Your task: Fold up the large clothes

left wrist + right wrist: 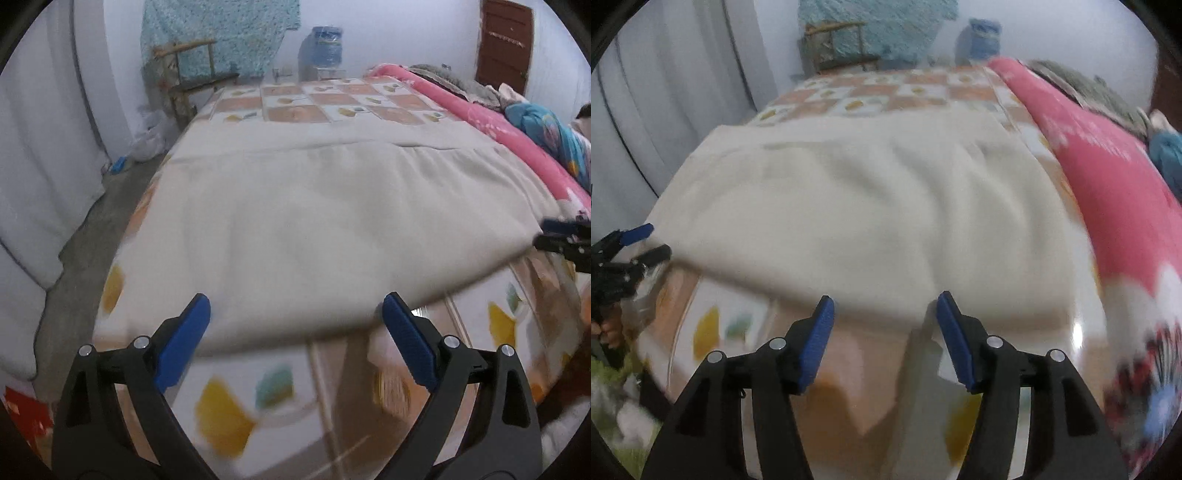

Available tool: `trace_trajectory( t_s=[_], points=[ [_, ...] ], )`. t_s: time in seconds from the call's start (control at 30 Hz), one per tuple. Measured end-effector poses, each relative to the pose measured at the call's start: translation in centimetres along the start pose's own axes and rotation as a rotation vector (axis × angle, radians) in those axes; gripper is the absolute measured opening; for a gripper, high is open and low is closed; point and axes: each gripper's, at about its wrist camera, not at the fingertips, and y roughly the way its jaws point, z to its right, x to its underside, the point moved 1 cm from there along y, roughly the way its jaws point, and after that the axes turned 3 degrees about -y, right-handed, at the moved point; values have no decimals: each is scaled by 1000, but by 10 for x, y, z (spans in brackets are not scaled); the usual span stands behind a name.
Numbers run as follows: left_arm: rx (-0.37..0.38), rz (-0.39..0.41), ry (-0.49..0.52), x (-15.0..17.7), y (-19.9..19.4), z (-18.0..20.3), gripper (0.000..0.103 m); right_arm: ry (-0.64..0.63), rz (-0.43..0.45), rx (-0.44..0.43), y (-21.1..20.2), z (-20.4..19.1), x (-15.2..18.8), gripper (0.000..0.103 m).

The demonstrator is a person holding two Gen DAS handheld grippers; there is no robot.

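Observation:
A large cream cloth (314, 221) lies spread flat on the bed, folded over with its near edge facing me. In the left wrist view my left gripper (297, 297) hovers over that near edge, blue pads far apart and nothing between them. At the cloth's right corner, the right gripper (561, 236) shows at the frame edge. In the right wrist view the cream cloth (868, 206) fills the middle. My right gripper (885, 296) stands open just above its near edge, holding nothing. Far left, the left gripper (655, 240) sits at the cloth's left corner.
The bed carries a checked orange and white sheet (317, 99). A pink blanket (480, 114) and a heap of clothes run along its right side. A wooden chair (192, 66) and a blue water jug (325, 48) stand beyond the bed, and bare floor (92, 229) runs along the left.

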Motion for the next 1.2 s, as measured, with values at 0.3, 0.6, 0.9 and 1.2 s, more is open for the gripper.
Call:
trace_trajectory(
  t_s=[0.3,0.6,0.9,1.2],
  points=[
    [55,38,-171,-2,-66,23,93,96,76,-51,-60,-31,19,81],
    [-34,170,-99,-35,-101,75,95,22,332,50,-118,-71,-18,96],
    [-56,73,-132,-35,-88,74,95,36,346,139,-110,-68,-16,96],
    [-153,47,-111,-42,-78,73,95,32,398,202,-118,-64,-28,96]
  ],
)
